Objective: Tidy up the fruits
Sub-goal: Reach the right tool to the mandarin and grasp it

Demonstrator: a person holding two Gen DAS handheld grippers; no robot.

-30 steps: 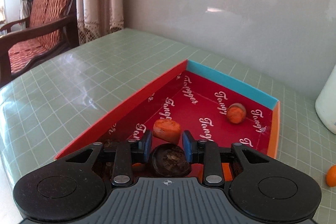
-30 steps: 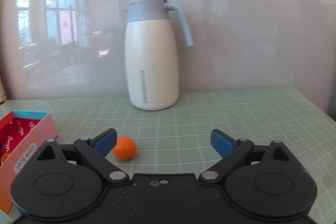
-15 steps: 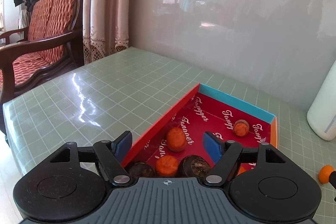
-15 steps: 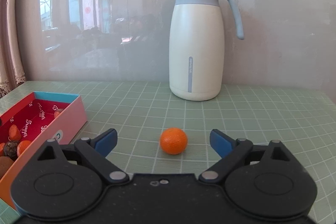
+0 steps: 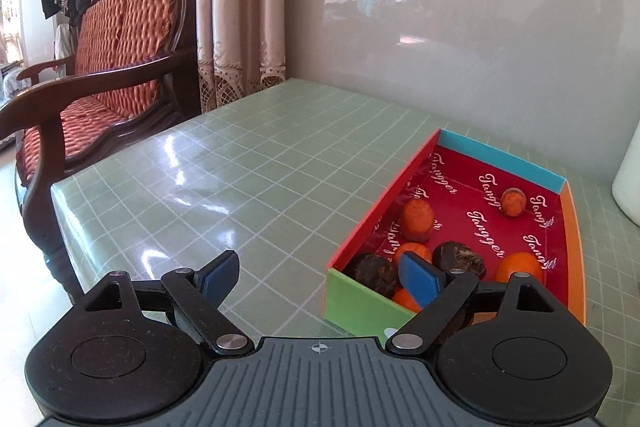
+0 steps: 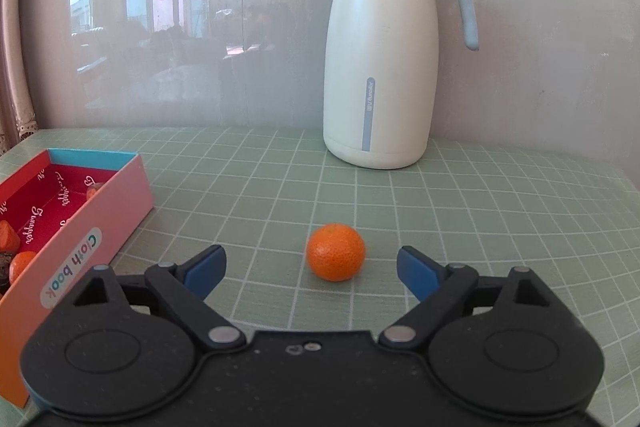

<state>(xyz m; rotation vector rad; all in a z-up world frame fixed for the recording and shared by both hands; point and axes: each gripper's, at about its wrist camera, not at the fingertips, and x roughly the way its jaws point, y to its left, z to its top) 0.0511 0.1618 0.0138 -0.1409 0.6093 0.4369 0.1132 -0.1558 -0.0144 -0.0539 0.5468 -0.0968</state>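
Right gripper (image 6: 310, 269) fingers wide open, empty, framing small round orange mandarin (image 6: 335, 257) loose on green gridded bench (image 6: 480, 219) right of red-lined cardboard box (image 6: 100, 211); off-centre closing could roll it away.

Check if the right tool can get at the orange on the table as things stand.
Probably yes. The right tool is open, and the orange sits on the table just ahead, between its fingers, with nothing in between. The box lies off to the side.
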